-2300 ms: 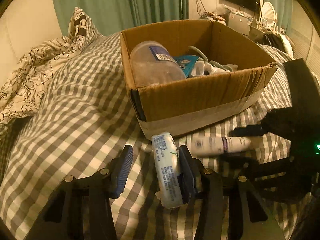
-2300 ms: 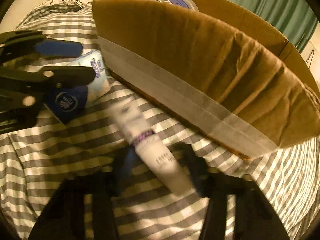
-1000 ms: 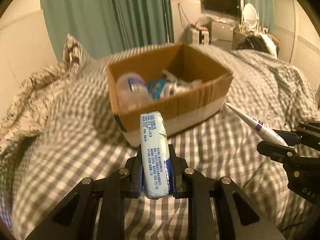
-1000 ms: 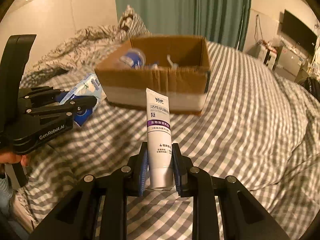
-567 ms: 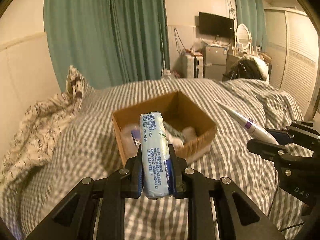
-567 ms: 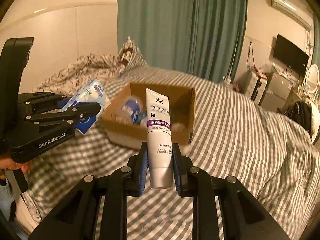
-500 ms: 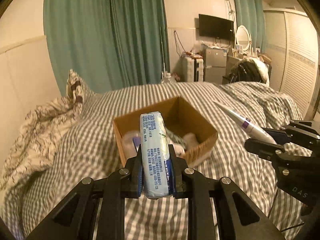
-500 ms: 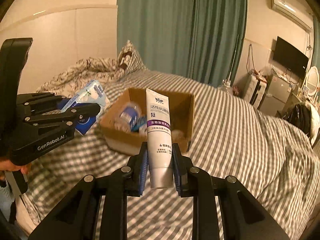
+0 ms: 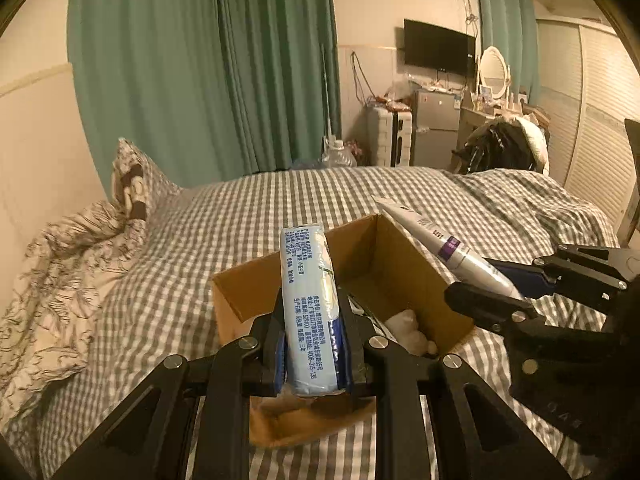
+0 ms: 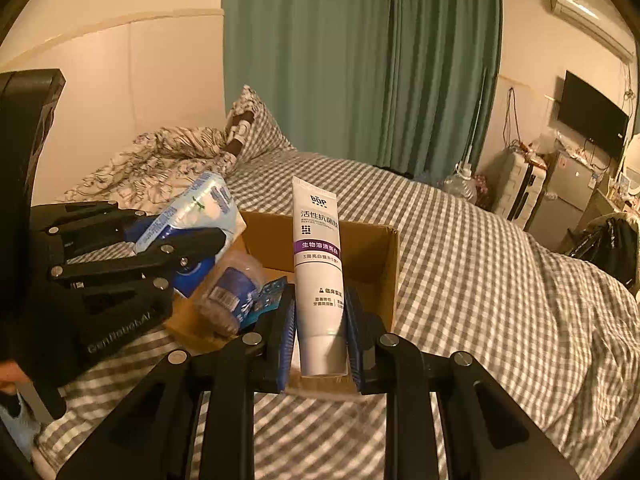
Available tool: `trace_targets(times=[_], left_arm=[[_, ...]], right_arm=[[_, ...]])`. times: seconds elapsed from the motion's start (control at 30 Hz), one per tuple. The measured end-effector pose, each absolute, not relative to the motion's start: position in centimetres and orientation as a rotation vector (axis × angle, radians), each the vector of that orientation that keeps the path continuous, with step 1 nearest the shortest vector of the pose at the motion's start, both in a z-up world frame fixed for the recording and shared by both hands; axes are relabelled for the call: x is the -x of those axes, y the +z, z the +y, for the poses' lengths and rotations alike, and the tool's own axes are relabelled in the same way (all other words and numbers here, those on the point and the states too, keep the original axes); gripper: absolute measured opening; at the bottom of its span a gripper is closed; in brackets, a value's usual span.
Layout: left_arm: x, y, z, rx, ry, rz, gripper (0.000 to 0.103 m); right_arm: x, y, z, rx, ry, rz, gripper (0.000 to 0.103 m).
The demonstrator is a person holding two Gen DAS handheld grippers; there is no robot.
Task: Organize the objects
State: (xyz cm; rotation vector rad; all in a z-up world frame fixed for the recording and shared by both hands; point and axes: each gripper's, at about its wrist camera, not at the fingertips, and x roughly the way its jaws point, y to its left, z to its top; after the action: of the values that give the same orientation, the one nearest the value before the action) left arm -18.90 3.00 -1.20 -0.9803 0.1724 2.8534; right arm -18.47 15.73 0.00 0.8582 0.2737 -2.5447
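Note:
My left gripper is shut on a light-blue tissue pack, held upright above the near edge of the open cardboard box on the checked bed. My right gripper is shut on a white toothpaste tube with a purple band, held upright over the box. In the left wrist view the right gripper and tube reach over the box's right side. In the right wrist view the left gripper and pack hang over its left side. A plastic jar lies inside.
The checked bedspread surrounds the box. A crumpled patterned duvet and pillow lie at the left. Green curtains, a TV, a small fridge and clutter stand beyond the bed.
Both grippers closed on their items, lifted them off the bed, rose well above it, and have now come down closer over the box.

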Motion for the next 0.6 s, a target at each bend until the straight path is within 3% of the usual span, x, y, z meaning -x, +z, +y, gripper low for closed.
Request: trace_targets(times=[0.33,0.4,0.43,0.47,0.6], left_arm=[[24.2,-6.3,1.9,1.126,2.784,0.118,0.023],[24.5,-7.0,1.6,1.158,2.774,0.115,0.031],[24.5,-7.2,1.5,1.168,2.778,0.114,0.046],[24.3,-7.2,1.5,1.167,2.793,0.114,0.062],[23.5,-6.1,1.4,1.144,2.825,0.112,0.074]], right_arm=[[24.6,-5.7,15.3,-0.966,-2.522,0.251,0.026],[24.5,-6.2,15.2,-0.964,-2.530,0.275,0.046],[24.4,-6.3,15.3,-0.962,-2.538,0.279,0.059],[24.2,-6.3,15.6,-0.954,-2.546,0.271,0.061],[23.5,-5.1,16.8,-0.931,-2.572,0.228,0.061]])
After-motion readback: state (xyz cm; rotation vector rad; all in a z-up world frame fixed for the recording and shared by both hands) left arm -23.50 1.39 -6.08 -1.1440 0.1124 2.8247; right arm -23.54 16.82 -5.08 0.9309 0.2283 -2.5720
